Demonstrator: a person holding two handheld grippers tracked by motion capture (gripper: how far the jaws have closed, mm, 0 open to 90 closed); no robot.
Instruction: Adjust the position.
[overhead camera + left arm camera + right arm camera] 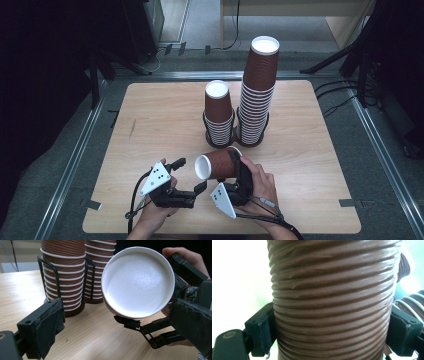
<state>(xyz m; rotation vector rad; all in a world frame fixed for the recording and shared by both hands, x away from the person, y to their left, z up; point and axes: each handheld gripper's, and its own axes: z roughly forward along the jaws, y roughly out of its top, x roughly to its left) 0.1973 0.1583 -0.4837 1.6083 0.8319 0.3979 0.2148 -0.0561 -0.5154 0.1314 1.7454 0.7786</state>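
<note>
At the near edge of the table (150,115), my left gripper (191,175) sits low over the wood with its jaws spread wide and nothing between them; in the left gripper view its two padded fingers (50,327) stand far apart at either side of the frame. Just beside it, to the right, my right gripper (240,172) is clamped around a single brown ribbed cup (218,165). In the right gripper view the jaws press against both sides of that cup's corrugated wall (332,302), so the grasp is firm.

I have the cup held on its side above the tabletop, near the front centre, with its open white mouth turned toward my left gripper. From the left gripper view I look straight into that white interior (138,281), with the person's hand (185,257) wrapped behind it.

Farther back, past the held cup, two stacks of the same brown cups stand upright in black wire holders, mouths down and white bases up. The shorter stack (218,112) is on the left, and the taller stack (257,90) is just beside it on the right, rising well above it. Both stand around the middle of the table toward its far edge, apart from the cup I am holding.
</note>
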